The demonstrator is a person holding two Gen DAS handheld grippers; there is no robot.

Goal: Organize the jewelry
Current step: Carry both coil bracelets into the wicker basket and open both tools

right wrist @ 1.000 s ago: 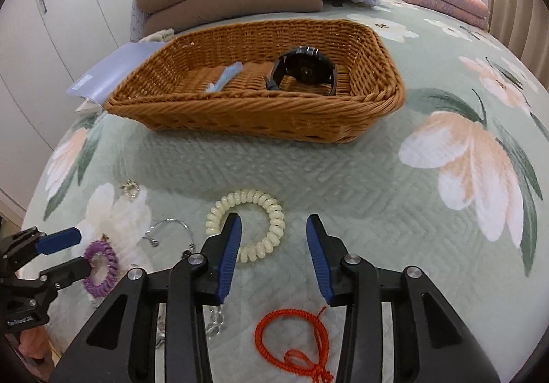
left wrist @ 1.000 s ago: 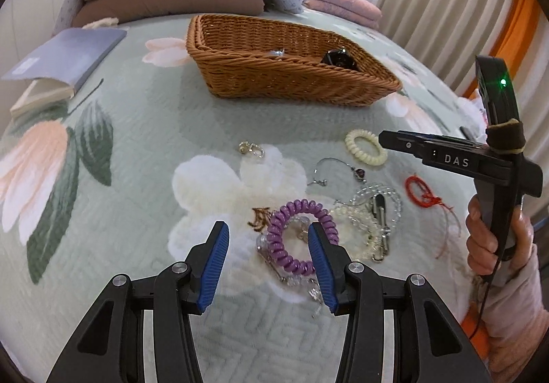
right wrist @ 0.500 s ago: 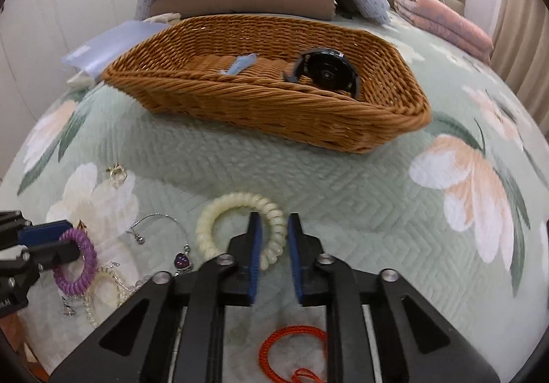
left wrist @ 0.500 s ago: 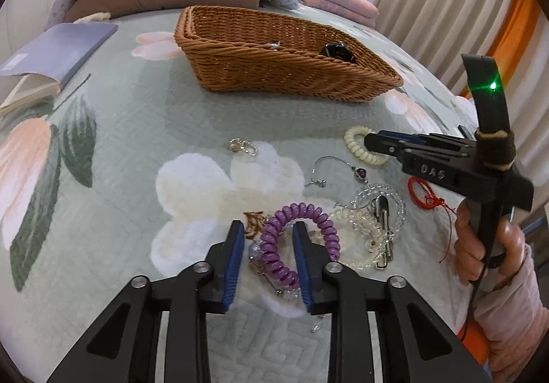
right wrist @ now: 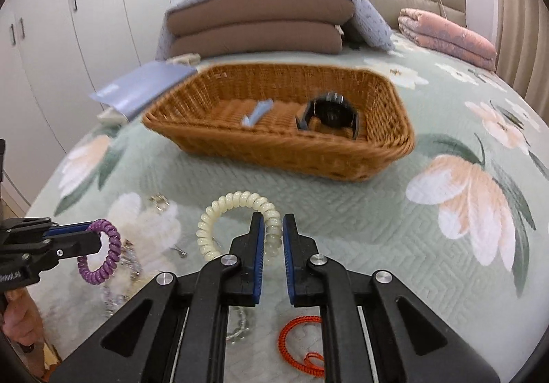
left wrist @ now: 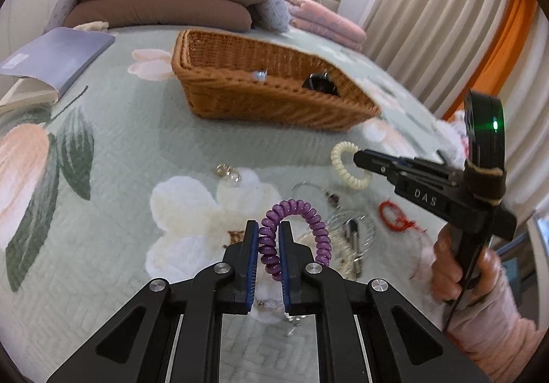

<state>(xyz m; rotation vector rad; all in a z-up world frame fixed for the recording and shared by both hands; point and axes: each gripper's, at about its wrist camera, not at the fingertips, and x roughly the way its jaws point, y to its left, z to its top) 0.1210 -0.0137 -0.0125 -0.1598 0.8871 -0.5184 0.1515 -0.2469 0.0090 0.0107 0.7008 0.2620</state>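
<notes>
On the floral bedspread, my left gripper [left wrist: 268,228] has its jaws closing, and its blue pads press on a purple coil band [left wrist: 308,211] that arches up from between them. My right gripper [right wrist: 273,221] is closing too, with its pads pinching a cream coil band [right wrist: 233,201]. In the left wrist view that cream coil band [left wrist: 339,163] hangs from the right gripper's tip [left wrist: 358,156]. A wicker basket [right wrist: 274,149] farther back holds a black watch [right wrist: 331,113] and a small blue piece [right wrist: 257,112]. A red cord [right wrist: 298,345] lies under the right gripper.
A tangle of bead bracelets [left wrist: 350,239], a thin bangle with a purple stone [left wrist: 333,199] and a small silver piece [left wrist: 228,172] lie on the bed. A blue book [left wrist: 58,57] is at far left, stacked pillows [right wrist: 257,26] behind the basket. A hand [left wrist: 456,266] holds the right gripper.
Both grippers have gone from wide open to clamped: the left on the purple coil, the right on the cream coil. Both coils now stand up off the bedspread.
</notes>
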